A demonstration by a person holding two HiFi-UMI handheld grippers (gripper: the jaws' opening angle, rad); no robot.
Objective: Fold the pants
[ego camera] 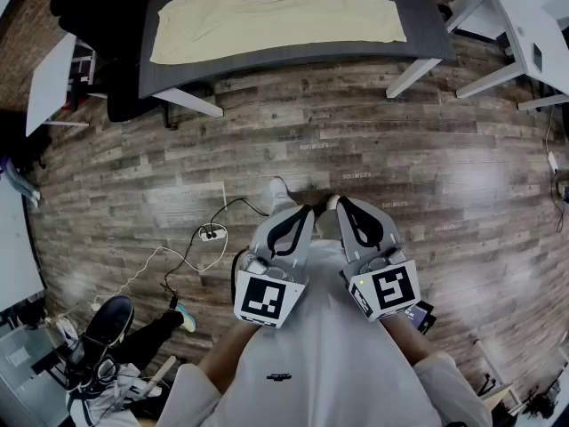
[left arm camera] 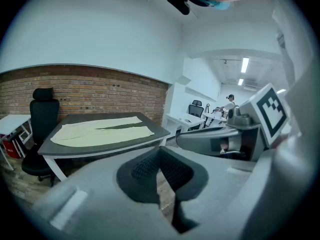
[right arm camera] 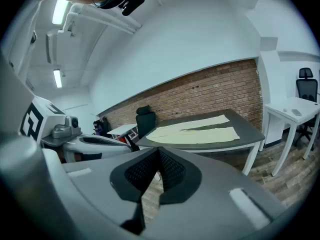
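Open room: a wide stretch of grey-brown wood-plank floor (ego camera: 356, 140) lies bare between the person and the dark grey rectangular tabletop (ego camera: 284, 60).
Floor clutter: a white power strip with trailing cables (ego camera: 211, 233) lies left of the person's feet; more gear sits in the lower-left corner of the head view.
Tabletop edges: a narrow bare strip runs along the near edge. A black office chair (ego camera: 98, 7) crowds the left end, and white side desks (ego camera: 533, 25) stand off the right end.
Backdrop: a brick wall (left arm camera: 100, 91) runs behind the tabletop.
Count: one pair of pants, one dark tabletop, one black chair beside it, two hand-held grippers.
Pants: pale yellow cloth pants (ego camera: 267, 25) lie flat on the tabletop. Both legs are stretched out lengthwise, with a dark wedge of tabletop between them; they join at the left end in the head view.
Left hand-held gripper (ego camera: 305, 212): jaws pressed together, nothing between them.
Right hand-held gripper (ego camera: 342, 205): jaws likewise together and empty, just beside the left one.
Pants relative to grippers: well apart, across the open floor. Both grippers are held close to the person's chest with their tips aimed toward the tabletop.
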